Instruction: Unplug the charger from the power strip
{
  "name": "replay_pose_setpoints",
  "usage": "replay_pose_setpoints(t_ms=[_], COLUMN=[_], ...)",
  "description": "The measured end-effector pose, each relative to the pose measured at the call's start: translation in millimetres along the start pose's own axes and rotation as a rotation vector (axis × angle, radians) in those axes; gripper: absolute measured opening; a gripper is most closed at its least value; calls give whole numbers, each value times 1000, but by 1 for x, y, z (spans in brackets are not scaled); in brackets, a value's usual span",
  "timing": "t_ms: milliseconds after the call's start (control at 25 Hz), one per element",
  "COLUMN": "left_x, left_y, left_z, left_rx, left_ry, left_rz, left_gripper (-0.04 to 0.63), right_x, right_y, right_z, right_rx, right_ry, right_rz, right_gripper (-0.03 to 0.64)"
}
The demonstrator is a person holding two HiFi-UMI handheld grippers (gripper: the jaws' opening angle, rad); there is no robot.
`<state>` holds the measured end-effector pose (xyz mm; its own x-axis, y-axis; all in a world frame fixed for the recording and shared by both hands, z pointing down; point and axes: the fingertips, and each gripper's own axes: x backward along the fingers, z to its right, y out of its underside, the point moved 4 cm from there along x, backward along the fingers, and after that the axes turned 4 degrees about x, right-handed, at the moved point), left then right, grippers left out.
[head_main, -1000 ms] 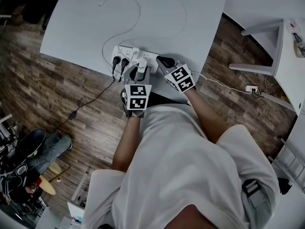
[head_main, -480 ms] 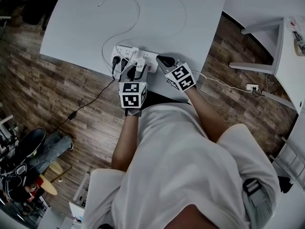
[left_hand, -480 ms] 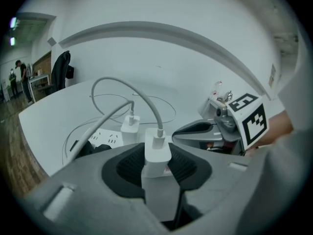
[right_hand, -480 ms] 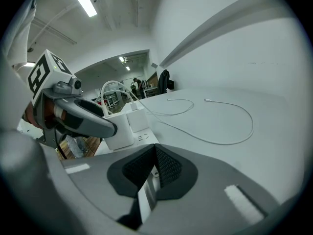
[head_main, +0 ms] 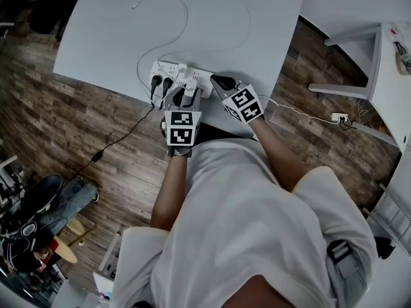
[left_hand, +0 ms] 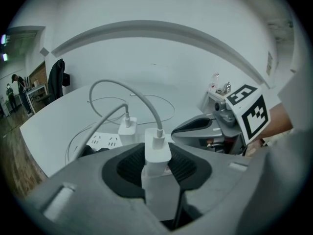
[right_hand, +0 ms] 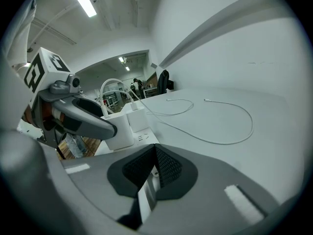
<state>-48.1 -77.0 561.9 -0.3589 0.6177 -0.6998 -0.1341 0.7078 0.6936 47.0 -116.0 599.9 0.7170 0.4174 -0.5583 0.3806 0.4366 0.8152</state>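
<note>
A white power strip (head_main: 168, 71) lies near the front edge of the white table (head_main: 115, 37). Upright in it stands a white charger (head_main: 190, 84) with a white cable (left_hand: 142, 102) out of its top. My left gripper (head_main: 186, 94) is shut on this charger; in the left gripper view its body (left_hand: 156, 151) fills the gap between the dark pads. My right gripper (head_main: 217, 82) sits at the strip's right end, its pads closed on a thin white edge of the strip (right_hand: 145, 192). The left gripper (right_hand: 110, 129) shows beside the charger (right_hand: 122, 131) in the right gripper view.
A second white charger (left_hand: 128, 130) is plugged in just behind the held one. Two black plugs (head_main: 160, 82) sit at the strip's left end, and a black cord (head_main: 115, 140) runs off to the wooden floor. Loose white cables (head_main: 186, 18) curl over the table.
</note>
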Motion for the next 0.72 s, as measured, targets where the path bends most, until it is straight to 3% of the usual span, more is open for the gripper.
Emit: replay_pose_setpoints(t_ms=[280,360,560,720], left_x=[0,1,1,0], left_y=[-2,-2,-3,-3], left_z=[-6,-6,0,0], left_rx=[137,115,-35,-29], left_ry=[73,61,-9,-3], left_rz=[15,13,-24,-27], left_gripper=[147,146,144,144], right_x=[1,0,0,1], right_y=[-1,-1,-1,-1], right_z=[1,1,1,1], right_rx=[-6,-5,-7,-7], right_ry=[-3,-4,-8,-11], right_rz=[0,0,-3,-4], right_gripper=[2,2,2,2])
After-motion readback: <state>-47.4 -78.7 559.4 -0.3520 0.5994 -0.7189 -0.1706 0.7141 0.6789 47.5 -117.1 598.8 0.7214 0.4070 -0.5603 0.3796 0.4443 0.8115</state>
